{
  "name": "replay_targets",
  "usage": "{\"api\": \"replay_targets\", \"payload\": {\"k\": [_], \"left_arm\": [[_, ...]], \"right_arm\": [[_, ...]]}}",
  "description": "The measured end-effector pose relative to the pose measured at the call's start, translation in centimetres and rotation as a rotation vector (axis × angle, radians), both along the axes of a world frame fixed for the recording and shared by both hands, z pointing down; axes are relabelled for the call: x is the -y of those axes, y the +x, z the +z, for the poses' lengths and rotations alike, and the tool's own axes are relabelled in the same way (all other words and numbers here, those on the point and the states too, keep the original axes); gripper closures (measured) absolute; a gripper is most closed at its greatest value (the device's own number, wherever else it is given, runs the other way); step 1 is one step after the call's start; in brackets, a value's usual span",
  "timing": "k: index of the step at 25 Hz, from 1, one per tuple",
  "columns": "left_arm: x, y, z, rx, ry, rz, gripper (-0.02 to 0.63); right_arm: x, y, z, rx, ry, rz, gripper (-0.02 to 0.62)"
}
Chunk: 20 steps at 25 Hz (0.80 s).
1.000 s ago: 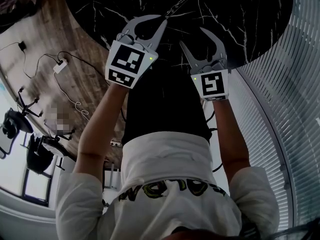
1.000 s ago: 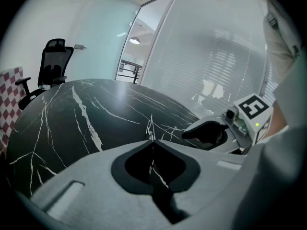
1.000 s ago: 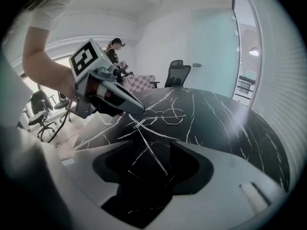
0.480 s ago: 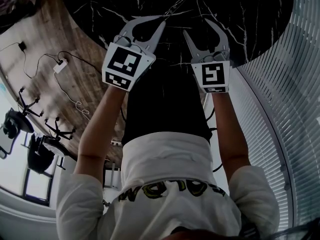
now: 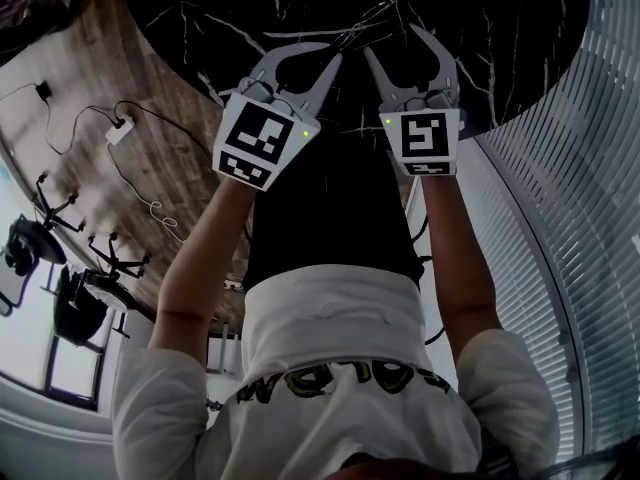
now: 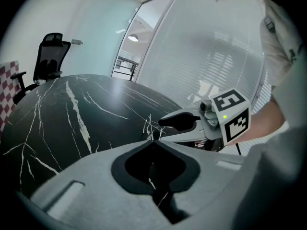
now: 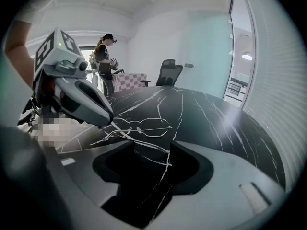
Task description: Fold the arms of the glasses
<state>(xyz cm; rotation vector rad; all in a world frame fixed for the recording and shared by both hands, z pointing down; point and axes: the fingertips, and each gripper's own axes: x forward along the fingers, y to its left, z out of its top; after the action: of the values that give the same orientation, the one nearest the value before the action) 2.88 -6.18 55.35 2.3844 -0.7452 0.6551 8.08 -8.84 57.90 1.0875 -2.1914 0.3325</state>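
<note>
One pair of glasses (image 7: 144,127) is laid flat on the one black marble table (image 7: 216,123), roughly mid-frame in the right gripper view. Two hand-held grippers are brought in on it. The left hand-held gripper (image 6: 153,141) is clenched, tips pressed together right at the thin wire at the frame-left end of the glasses. The wire looks to be pinched there, tho it's too fine to be fully sure. The right hand-held gripper (image 7: 152,145) is released, jaws apart, and only table is seen through the gap, just short of the glasses. In the head view the two are held side by side, close but apart.

Other stuff: one office chair (image 7: 169,71) is parked at the far edge, and one checkered panel (image 7: 129,82) and one person (image 7: 103,56) are seen behind it. That end of the glasses is partly blocked by the left hand-held gripper in the right gripper view. The right side of the head view is filled by blinds (image 5: 590,168), and cables (image 5: 130,138) are strewn on the wood floor at left.
</note>
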Motion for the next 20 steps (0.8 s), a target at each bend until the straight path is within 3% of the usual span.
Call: {"api": "replay_targets", "payload": {"k": [8,20], "left_arm": [[-0.6,0.7,-0.1,0.009,0.015,0.029,0.6],[-2.3,2.4,1.0,0.105,0.116,0.134,0.595]], "right_arm": [[1.0,-0.3,-0.1,0.002,0.003,0.007,0.357],[-1.4,2.2,0.7,-0.047,-0.066,0.059,0.357]]}}
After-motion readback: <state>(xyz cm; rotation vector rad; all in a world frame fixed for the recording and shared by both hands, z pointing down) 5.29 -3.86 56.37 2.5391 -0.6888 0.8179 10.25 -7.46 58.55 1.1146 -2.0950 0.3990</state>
